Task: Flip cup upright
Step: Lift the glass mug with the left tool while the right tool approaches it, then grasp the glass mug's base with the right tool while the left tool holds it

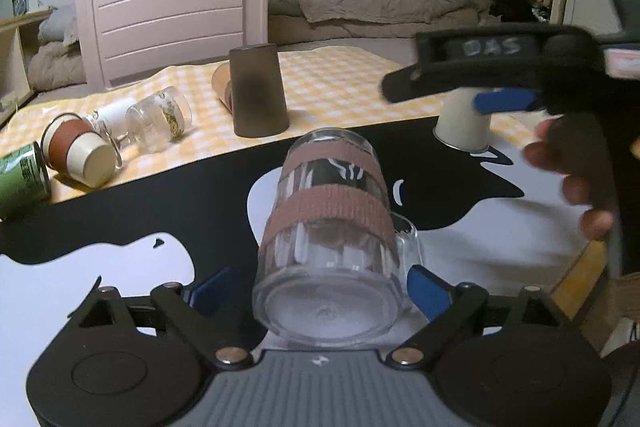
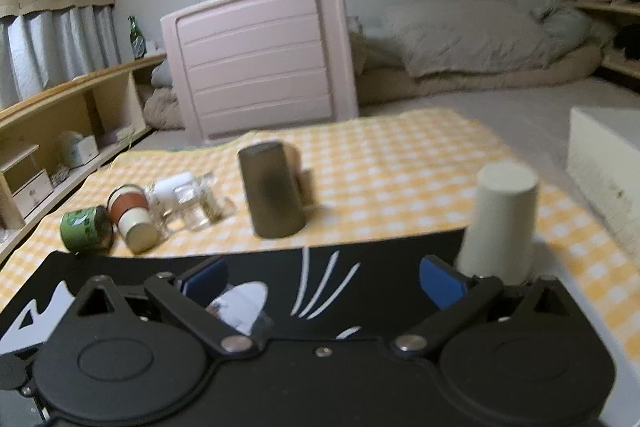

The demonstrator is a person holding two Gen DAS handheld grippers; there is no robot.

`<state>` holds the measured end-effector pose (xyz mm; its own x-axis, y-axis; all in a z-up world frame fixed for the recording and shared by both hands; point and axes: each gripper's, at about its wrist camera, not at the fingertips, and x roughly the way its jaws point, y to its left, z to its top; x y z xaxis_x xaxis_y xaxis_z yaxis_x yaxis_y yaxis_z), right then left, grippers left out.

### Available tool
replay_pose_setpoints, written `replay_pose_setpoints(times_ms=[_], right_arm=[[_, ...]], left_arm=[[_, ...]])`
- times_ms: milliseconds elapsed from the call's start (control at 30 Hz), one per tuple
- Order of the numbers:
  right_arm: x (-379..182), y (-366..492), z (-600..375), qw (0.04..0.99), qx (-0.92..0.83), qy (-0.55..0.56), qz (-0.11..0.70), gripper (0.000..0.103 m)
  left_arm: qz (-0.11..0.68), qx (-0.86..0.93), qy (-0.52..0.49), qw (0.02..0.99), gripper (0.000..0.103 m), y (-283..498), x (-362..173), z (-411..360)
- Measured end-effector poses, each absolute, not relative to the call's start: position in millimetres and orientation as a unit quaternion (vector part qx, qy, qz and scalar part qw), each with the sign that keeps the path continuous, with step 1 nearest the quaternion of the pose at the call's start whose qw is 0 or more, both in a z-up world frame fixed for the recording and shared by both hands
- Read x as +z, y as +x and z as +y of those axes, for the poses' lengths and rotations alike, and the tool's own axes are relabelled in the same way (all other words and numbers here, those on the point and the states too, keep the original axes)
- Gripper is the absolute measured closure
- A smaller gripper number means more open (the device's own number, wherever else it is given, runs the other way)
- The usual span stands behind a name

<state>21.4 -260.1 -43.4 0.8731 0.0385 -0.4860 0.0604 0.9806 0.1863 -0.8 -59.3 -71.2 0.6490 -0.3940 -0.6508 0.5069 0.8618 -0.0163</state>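
A clear glass mug [image 1: 328, 239] with two brown bands lies on its side between my left gripper's [image 1: 320, 287] blue pads [image 1: 426, 291], base toward the camera, mouth pointing away, handle on the right. The pads sit close at both sides of the mug; I cannot tell whether they touch it. It rests over a black-and-white mat [image 1: 120, 223]. My right gripper [image 2: 324, 279] is open and empty above the mat [image 2: 132, 267]; it also shows in the left wrist view [image 1: 480, 75], held high at the right.
On the yellow checked cloth [image 2: 400, 163] stand an upside-down dark cup [image 1: 258, 91] [image 2: 274, 189] and an upside-down cream cup [image 1: 464, 125] [image 2: 500, 223]. A green can [image 2: 84, 229], a brown-and-cream cup [image 2: 132, 217] and glass jars [image 2: 196, 203] lie at the left. A pink board [image 2: 264, 59] leans behind.
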Motion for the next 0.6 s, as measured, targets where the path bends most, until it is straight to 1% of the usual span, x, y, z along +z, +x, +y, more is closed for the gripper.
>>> replay_pose_setpoints(times_ms=[233,333,400,500,600], right_arm=[[-64.4,36.8,-245.7,0.943,0.029,0.138,0.3,0.0],[-71.4,41.0,-246.6,0.93,0.045,0.18,0.316,0.004],[-75.8,44.8,-248.5,0.918,0.055,0.216,0.327,0.008],[-85.0,52.4,-253.3,0.889,0.059,0.283,0.355,0.011],[-90.3,61.2,-254.2,0.866,0.059,0.318,0.381,0.013]], left_arm=[[0.333,-0.279,0.023,0.9,0.009,-2.2,-57.3,-41.2],[0.321,-0.275,0.014,0.906,0.016,-2.0,-53.5,-39.6],[0.321,-0.278,0.014,0.905,0.023,-1.6,-53.4,-40.5],[0.324,-0.282,0.016,0.903,0.028,-0.4,-55.7,-42.6],[0.325,-0.278,0.021,0.904,0.033,-1.9,-57.2,-43.3]])
